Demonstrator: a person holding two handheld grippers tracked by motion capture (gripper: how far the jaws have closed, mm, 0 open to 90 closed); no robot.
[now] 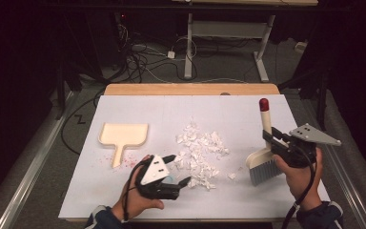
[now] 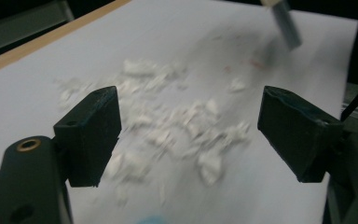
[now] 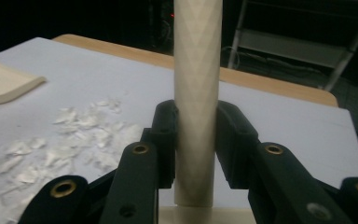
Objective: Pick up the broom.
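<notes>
No lettering, label, brand, number or sign can be read on anything in these three views, in part because they are dim and blurred.
</notes>
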